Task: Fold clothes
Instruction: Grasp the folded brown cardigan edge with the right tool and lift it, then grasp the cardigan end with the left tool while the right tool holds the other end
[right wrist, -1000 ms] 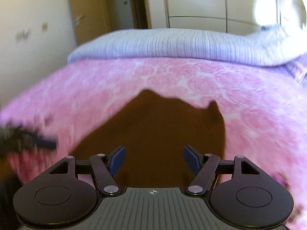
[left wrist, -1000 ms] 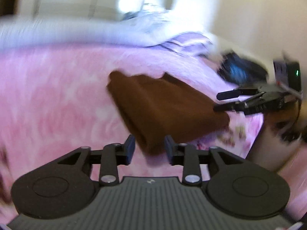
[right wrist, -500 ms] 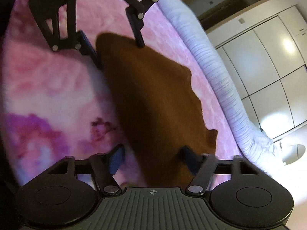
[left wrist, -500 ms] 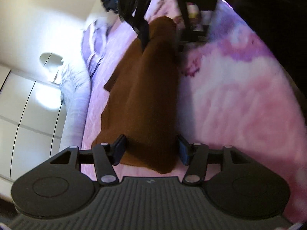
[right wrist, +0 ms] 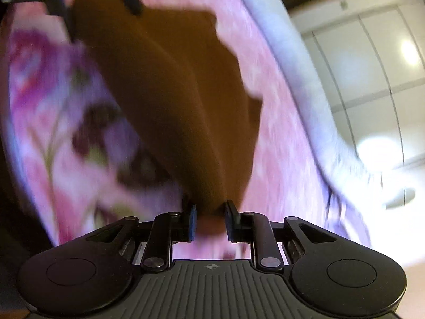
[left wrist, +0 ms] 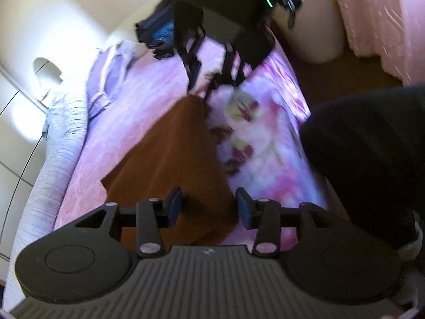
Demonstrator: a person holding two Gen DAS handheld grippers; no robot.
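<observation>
A brown garment [left wrist: 175, 159] lies folded into a long strip on the pink bed cover [left wrist: 132, 111]. My left gripper [left wrist: 209, 208] is low over its near end. The jaws stand apart, with cloth filling most of the gap and no clear pinch. At the strip's far end the right gripper [left wrist: 202, 90] reaches down onto the cloth. In the right wrist view the brown garment [right wrist: 186, 93] narrows into my right gripper [right wrist: 211, 222]. Its jaws are closing and the blue pads press a bunch of cloth. The left gripper [right wrist: 98, 8] straddles the other end.
A lilac ribbed bedspread roll [left wrist: 63, 159] runs along the bed's far side, with white wardrobe doors [right wrist: 372, 66] behind it. Dark blue clothing [left wrist: 156, 34] lies at the head end. A person's dark-clad leg [left wrist: 372, 159] stands by the floral bed edge [left wrist: 247, 133].
Both grippers rolled and came down to opposite ends of the brown garment. The right jaws went from wide apart to pinching the cloth. The left jaws kept their gap.
</observation>
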